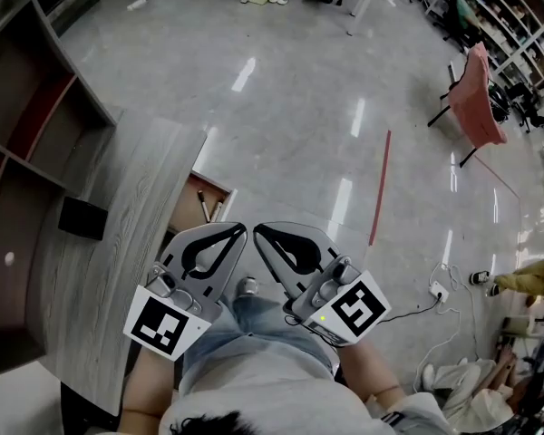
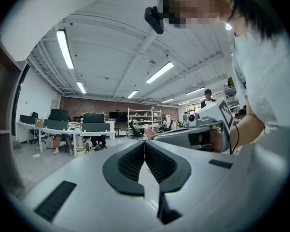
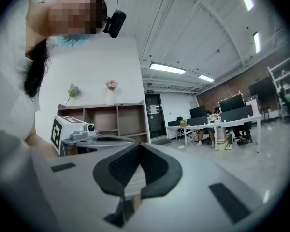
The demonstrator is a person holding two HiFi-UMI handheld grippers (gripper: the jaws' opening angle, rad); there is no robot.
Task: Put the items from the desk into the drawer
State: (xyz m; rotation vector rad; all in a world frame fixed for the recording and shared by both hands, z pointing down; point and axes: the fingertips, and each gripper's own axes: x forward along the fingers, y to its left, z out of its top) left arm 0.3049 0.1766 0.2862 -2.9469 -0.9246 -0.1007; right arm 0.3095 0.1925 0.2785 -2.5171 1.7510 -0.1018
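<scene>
— Are the two hand-held grippers holding anything?

— No. The left hand-held gripper (image 1: 238, 232) and the right hand-held gripper (image 1: 261, 232) are both clenched on nothing. Their tips are almost touching, in front of the person's body.

— And the thing to put away?

— A black box (image 1: 82, 217) lies on the worktop (image 1: 136, 188), at the edge beside the shelf (image 1: 68, 89). The open drawer (image 1: 189, 205) is at the opposite edge. Two thin things, maybe pens, lie in it already.

— What may go wrong?

— I think that if the jaws reach the box without opening, they will push it against the shelf. Also, the drawer stands out near the person's legs, so a knee could knock it.

— Which view helps most?

— Only the head view shows the box and the drawer. The gripper views look at the room and the ceiling, but they show clearly the ribbed pads (image 2: 130, 161) pressed together.
</scene>
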